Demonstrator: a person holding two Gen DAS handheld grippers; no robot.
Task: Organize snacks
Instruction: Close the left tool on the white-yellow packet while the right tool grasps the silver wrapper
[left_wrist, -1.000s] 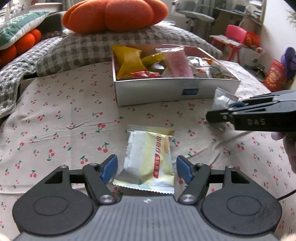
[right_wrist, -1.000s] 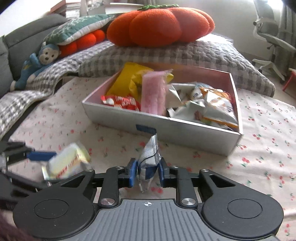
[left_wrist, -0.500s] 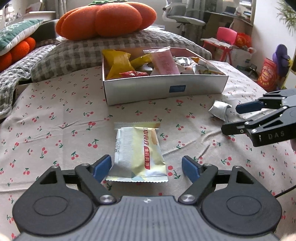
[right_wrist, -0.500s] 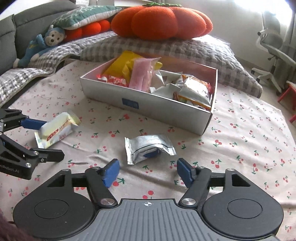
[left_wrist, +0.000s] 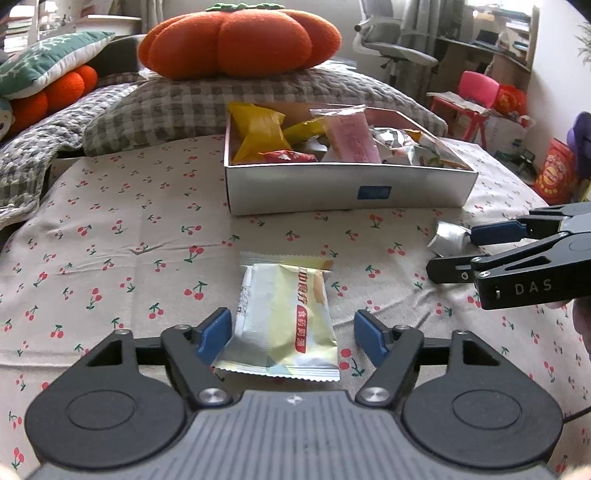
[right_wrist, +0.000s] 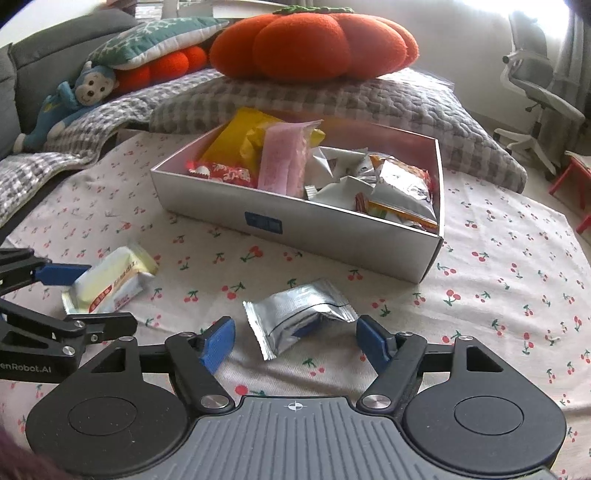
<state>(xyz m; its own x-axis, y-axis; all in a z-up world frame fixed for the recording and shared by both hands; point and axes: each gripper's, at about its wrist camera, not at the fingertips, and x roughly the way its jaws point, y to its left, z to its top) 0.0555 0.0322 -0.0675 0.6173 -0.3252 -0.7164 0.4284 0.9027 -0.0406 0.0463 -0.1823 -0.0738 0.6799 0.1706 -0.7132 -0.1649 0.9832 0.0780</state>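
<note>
A silver box (left_wrist: 347, 192) holding several snack packets stands on the cherry-print cloth; it also shows in the right wrist view (right_wrist: 332, 229). My left gripper (left_wrist: 293, 334) is open, its blue pads on either side of a pale yellow snack packet (left_wrist: 284, 317) lying flat; the packet also shows in the right wrist view (right_wrist: 110, 280). My right gripper (right_wrist: 295, 341) is open just behind a silver foil packet (right_wrist: 299, 314) lying on the cloth. That packet shows in the left wrist view (left_wrist: 448, 240) beside the right gripper (left_wrist: 458, 251).
An orange pumpkin cushion (left_wrist: 240, 37) rests on a checked pillow (left_wrist: 177, 107) behind the box. A blue monkey toy (right_wrist: 74, 99) and more cushions lie at the left. An office chair (right_wrist: 535, 74) and a red stool (left_wrist: 476, 92) stand beyond the bed.
My right gripper opened and let go of the silver foil packet, which now lies on the cloth. Both grippers have drawn back a little from the box.
</note>
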